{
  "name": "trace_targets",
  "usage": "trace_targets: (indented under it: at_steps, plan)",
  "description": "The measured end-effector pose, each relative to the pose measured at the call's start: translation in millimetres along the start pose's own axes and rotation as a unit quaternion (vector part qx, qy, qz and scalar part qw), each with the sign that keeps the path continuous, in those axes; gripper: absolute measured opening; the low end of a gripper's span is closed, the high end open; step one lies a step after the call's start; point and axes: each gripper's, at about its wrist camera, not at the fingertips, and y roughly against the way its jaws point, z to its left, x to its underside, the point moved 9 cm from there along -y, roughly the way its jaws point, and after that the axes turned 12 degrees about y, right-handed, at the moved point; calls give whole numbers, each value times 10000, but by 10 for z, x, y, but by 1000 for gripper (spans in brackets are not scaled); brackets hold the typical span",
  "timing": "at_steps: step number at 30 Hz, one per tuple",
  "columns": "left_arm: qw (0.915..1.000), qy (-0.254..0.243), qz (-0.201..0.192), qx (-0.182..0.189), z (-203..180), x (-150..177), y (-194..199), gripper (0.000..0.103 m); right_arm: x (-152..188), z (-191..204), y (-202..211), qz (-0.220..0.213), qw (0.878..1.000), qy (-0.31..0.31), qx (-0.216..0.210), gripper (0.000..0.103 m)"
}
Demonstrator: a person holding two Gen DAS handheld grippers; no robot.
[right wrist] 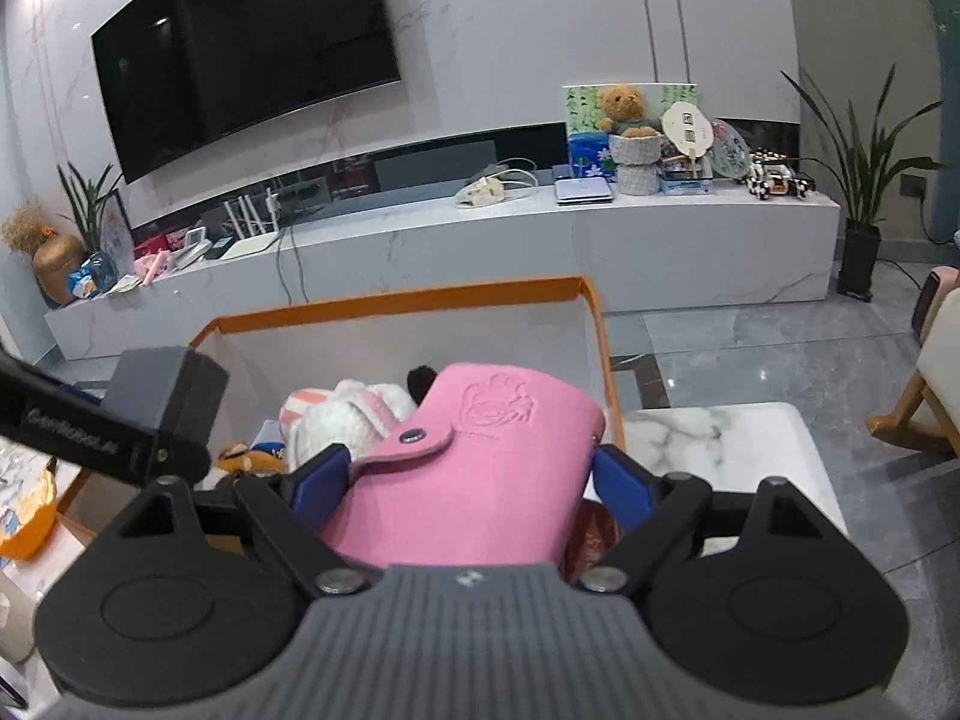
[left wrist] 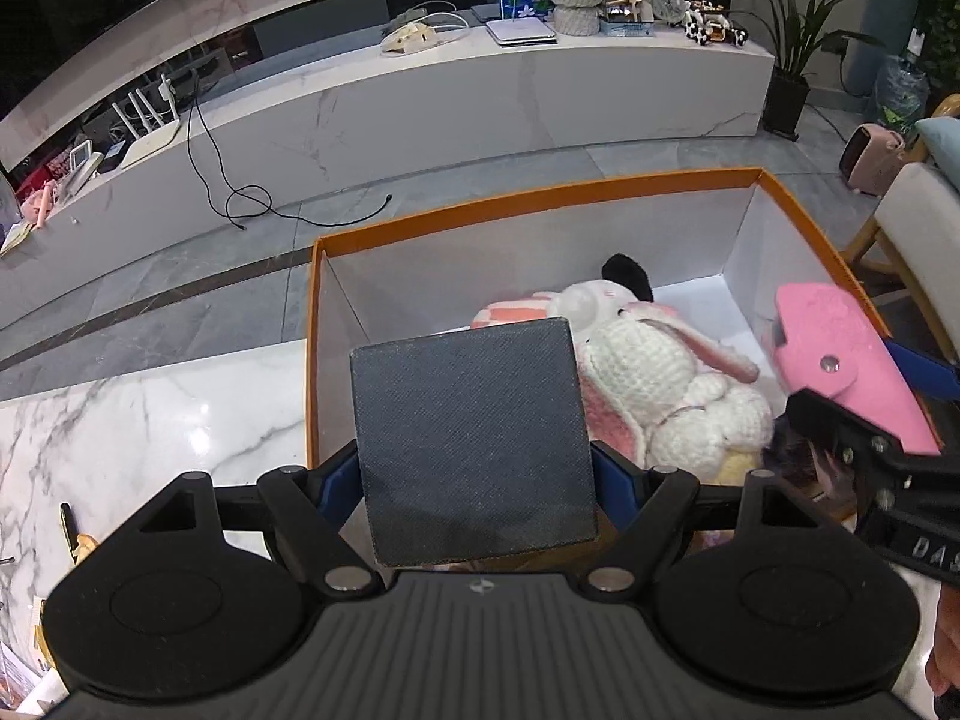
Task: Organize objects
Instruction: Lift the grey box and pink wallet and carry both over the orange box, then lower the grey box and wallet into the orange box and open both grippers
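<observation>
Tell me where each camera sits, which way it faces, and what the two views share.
Left wrist: rides the left gripper, looking down along its fingers into the orange-rimmed box; it grips a dark grey box; the right gripper intrudes at the right edge.
Right wrist: rides the right gripper, facing the TV wall; it grips a pink case; the left gripper crosses at left.
Shared: orange-rimmed box, crocheted white bunny, both held items, marble TV console.
</observation>
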Motion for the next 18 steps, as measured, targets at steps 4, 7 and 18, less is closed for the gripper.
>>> trace_targets:
  at_steps: [4, 7, 18]
  plan:
    - [10000, 36, 9, -38, 15, -6, -56, 91, 36, 44, -45, -12, 9997, 232, 125, 87]
    - [9999, 32, -9, -118, 27, 8, -93, 91, 53, 54, -53, -55, 9993, 305, 190, 88]
    - [9993, 109, -269, -240, 64, -89, -43, 92, 7, 52, -7, -147, 9996, 127, 205, 89]
